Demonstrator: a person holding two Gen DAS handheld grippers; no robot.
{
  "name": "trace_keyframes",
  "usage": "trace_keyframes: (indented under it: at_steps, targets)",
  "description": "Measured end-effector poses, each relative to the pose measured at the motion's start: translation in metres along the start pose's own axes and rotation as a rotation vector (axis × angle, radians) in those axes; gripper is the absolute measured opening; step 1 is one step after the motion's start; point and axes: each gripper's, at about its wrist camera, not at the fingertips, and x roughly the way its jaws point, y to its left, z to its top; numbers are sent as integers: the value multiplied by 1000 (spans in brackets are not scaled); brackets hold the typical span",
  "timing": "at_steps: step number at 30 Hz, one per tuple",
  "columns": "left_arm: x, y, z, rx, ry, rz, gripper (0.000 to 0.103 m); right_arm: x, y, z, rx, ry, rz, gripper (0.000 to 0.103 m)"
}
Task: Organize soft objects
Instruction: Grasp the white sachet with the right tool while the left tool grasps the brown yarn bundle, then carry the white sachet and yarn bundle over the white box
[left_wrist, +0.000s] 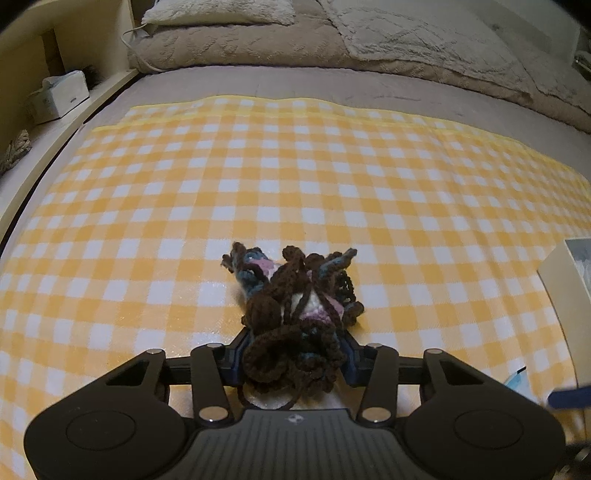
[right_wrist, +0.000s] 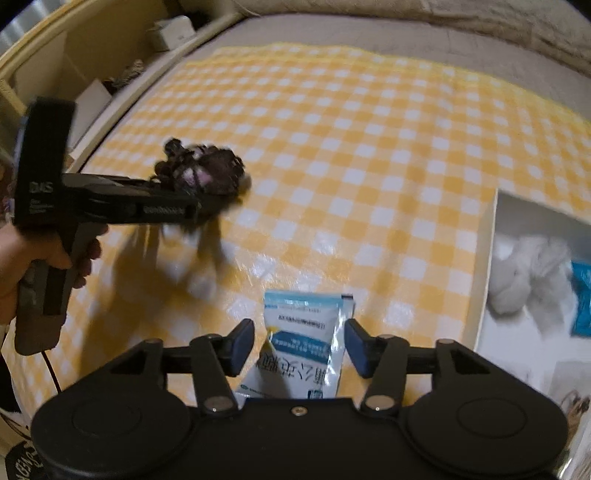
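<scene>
Done: white plush (right_wrist: 524, 273) seen lying in box (right_wrist: 487, 258).
Left gripper (left_wrist: 295, 363): clamped on crocheted yarn toy (left_wrist: 295, 295), carried.
Right gripper (right_wrist: 300, 349): jaws apart around sachet (right_wrist: 306, 332), ungrasped.

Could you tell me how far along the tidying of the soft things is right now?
Already done, it seems: a white fluffy item and a blue packet lie in the white box. In hand: the left tongs are shut on the brown crocheted bundle, held above the checked blanket. Left: the blue-and-white pouch on the blanket, between the open right tongs.
</scene>
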Motion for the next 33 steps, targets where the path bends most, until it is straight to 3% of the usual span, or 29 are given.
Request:
trace_keyframes:
  at_steps: [5,10,12,15,25,33]
  targets:
    - [0,7,4,-23,-8,-3,44,17,-8,-7,71,97,15,62]
    - [-6,5,3,-25,-14,-9,42,20,4,-13,7,92,-7,57]
    - [-14,-1,1,-31,-23,-12,42,17,10,-13,-28,80,7,44]
    - [-23,-6,2,-34,-35,-23,42,10,14,-11,-45,64,10,39]
    - [-64,-24,4,-44,-101,-65,42,-17,15,-16,-89,-1,-34,37]
    - [-104,-37,-2,-78,-188,-113,42,-59,6,-24,-90,-116,-54,37]
